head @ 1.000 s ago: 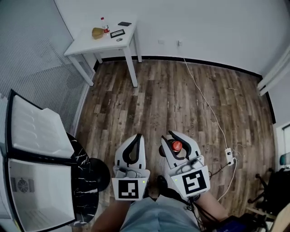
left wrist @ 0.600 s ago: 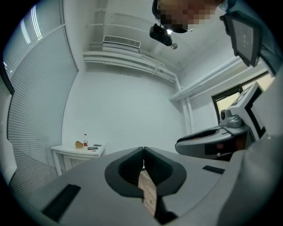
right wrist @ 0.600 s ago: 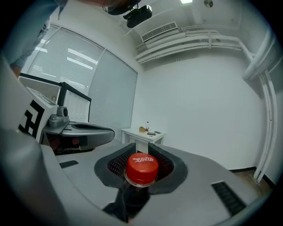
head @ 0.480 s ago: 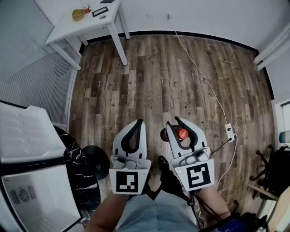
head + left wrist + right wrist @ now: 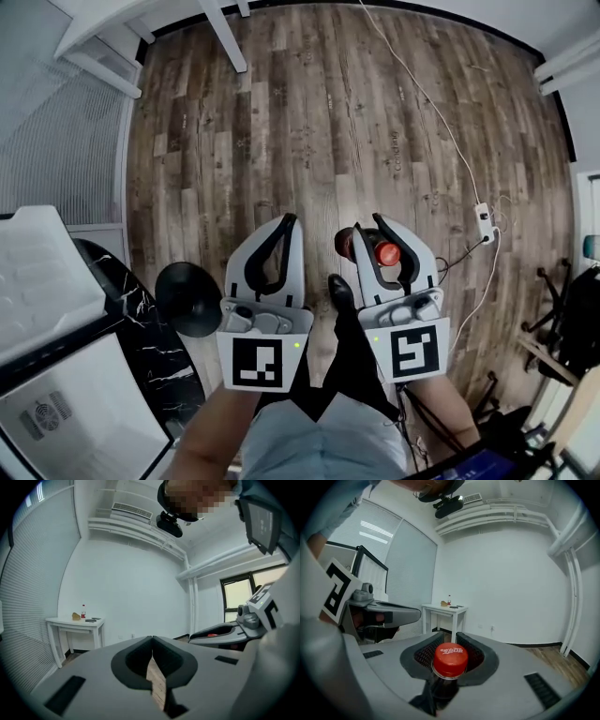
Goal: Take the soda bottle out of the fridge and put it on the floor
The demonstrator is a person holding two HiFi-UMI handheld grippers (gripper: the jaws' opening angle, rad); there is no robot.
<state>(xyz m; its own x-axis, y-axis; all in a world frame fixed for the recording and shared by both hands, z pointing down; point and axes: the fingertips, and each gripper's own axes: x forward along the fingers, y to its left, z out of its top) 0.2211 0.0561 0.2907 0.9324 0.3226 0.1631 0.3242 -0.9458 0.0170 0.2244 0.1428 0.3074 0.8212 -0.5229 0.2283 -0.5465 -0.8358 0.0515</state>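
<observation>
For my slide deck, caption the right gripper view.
Right gripper clamps a dark soda bottle with a red cap by the neck; white table behind.

Soda bottle [image 5: 450, 658]: red cap, dark contents, upright, neck clamped in my right gripper [image 5: 367, 223], near and right of centre over the wood floor [image 5: 309, 122].

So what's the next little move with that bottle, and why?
Probably lower the right gripper straight down until the base of the soda bottle meets the wood floor. Its jaws are clamped on the neck under the red cap, bare planks lie below, and no view shows the base resting yet.
</observation>
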